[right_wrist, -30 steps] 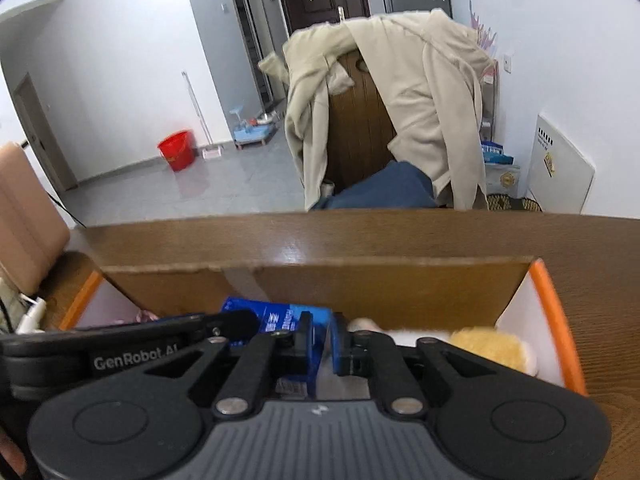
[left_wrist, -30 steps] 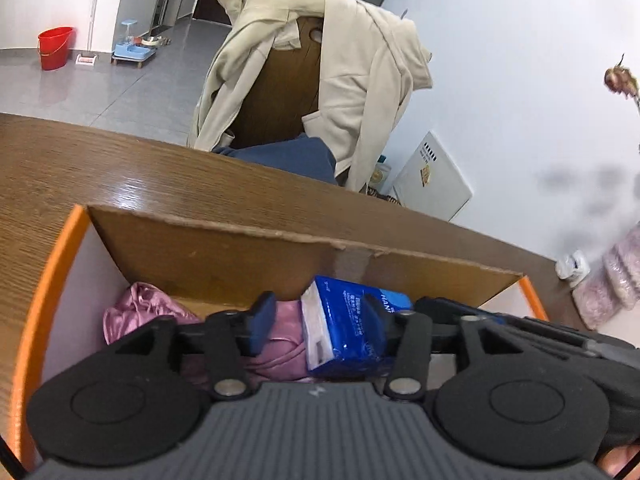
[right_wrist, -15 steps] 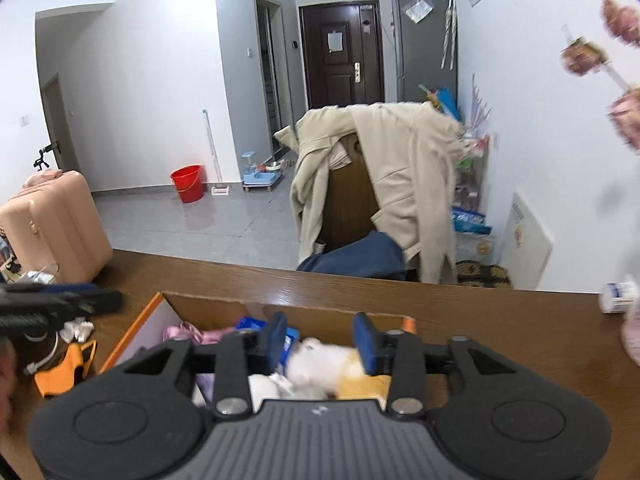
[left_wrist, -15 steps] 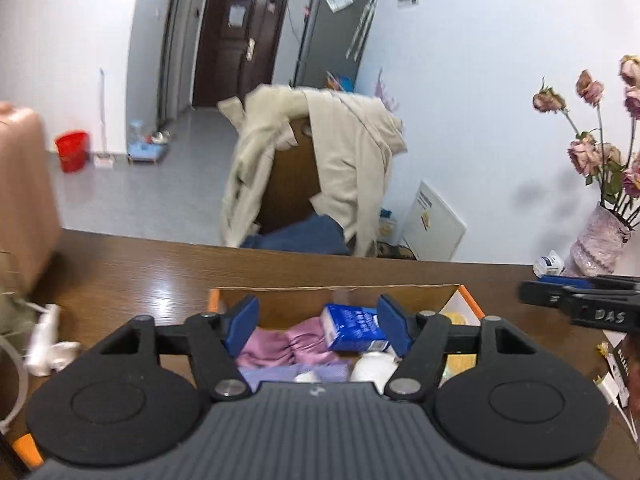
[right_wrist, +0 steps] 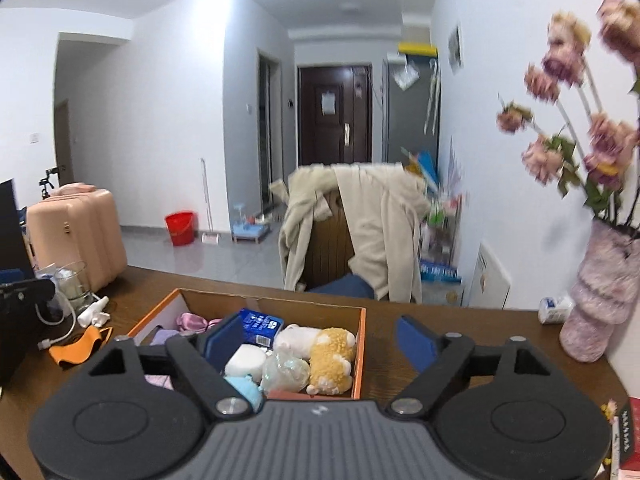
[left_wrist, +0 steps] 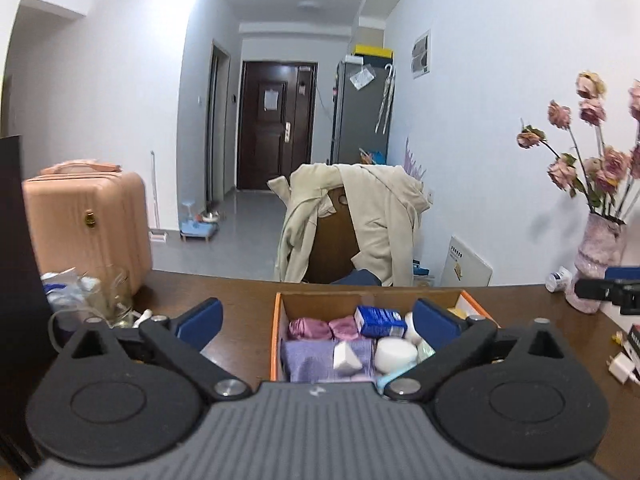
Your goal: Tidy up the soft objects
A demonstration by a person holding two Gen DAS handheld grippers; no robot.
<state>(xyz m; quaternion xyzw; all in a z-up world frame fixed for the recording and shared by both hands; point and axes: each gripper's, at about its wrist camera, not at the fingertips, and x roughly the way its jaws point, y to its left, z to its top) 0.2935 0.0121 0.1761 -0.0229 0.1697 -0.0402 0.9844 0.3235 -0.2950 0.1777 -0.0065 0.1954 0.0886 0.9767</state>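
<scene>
— What's the setting?
— A dark glossy wooden worktop (left_wrist: 248, 292) in a white-walled room; a beige coat (left_wrist: 380, 216) drapes a chair.
— And the soft things?
— Packed in the orange-rimmed cardboard box (right_wrist: 360, 344): pink satin cloth (left_wrist: 308, 328), blue tissue pack (left_wrist: 378, 320), fluffy yellow plush toy (right_wrist: 332, 356).
— Grippers?
— Left gripper (left_wrist: 316, 322) and right gripper (right_wrist: 320, 340) hover above the box, jaws spread wide, holding nothing.

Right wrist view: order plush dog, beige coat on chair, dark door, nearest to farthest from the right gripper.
From the right gripper:
1. plush dog, in the box's right side, just ahead.
2. beige coat, draped over the chair beyond the table.
3. dark door, at the hallway's end.
</scene>
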